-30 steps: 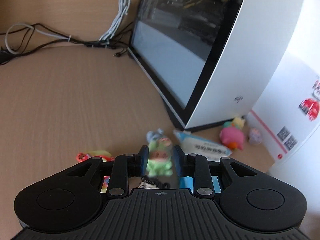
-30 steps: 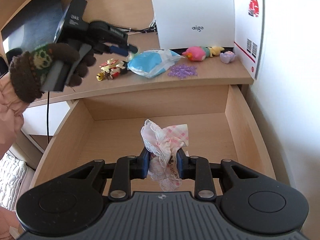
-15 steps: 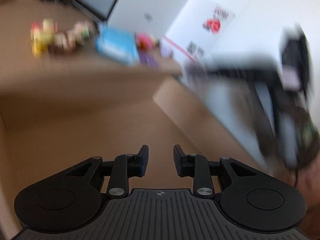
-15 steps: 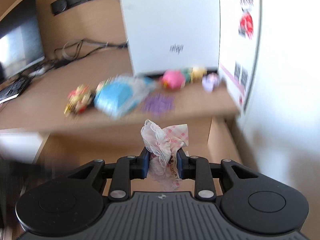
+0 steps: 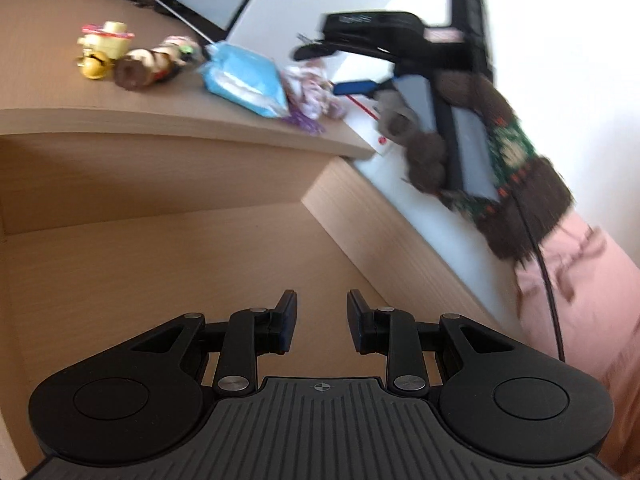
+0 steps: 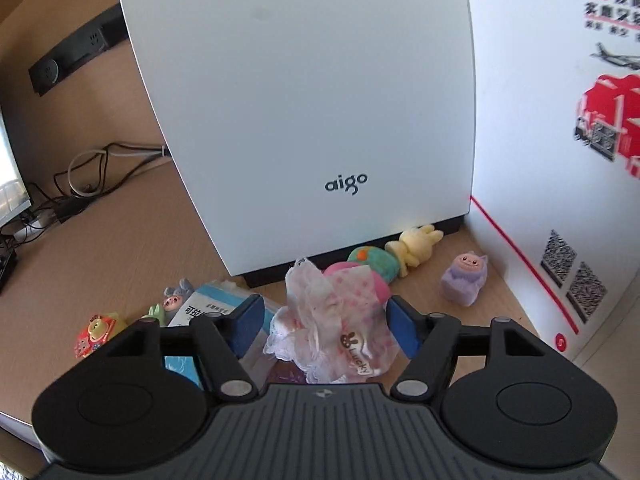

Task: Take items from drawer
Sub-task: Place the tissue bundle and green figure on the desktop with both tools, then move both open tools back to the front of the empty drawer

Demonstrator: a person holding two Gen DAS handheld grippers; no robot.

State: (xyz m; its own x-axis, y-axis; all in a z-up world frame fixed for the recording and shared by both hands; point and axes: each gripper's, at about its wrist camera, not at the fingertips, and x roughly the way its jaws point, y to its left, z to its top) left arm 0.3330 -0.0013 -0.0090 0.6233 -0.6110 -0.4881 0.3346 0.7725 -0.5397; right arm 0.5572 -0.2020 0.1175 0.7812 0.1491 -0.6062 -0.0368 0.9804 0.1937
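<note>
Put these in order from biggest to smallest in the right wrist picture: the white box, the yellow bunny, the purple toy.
1. White box, by far the biggest.
2. Yellow bunny and purple toy look about alike; the purple toy sits nearer the camera, so I will not rank them.

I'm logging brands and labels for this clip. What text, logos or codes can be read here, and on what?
"aigo": on the white computer case.
"Lucky": on the tag of the pink lace pouch between the right claw fingers.
Chinese characters: on the blue tissue pack, too small to read.
Red and black Chinese headline: on the white poster board, cut off and blurred.
Two QR codes: same board, lower part.
</note>
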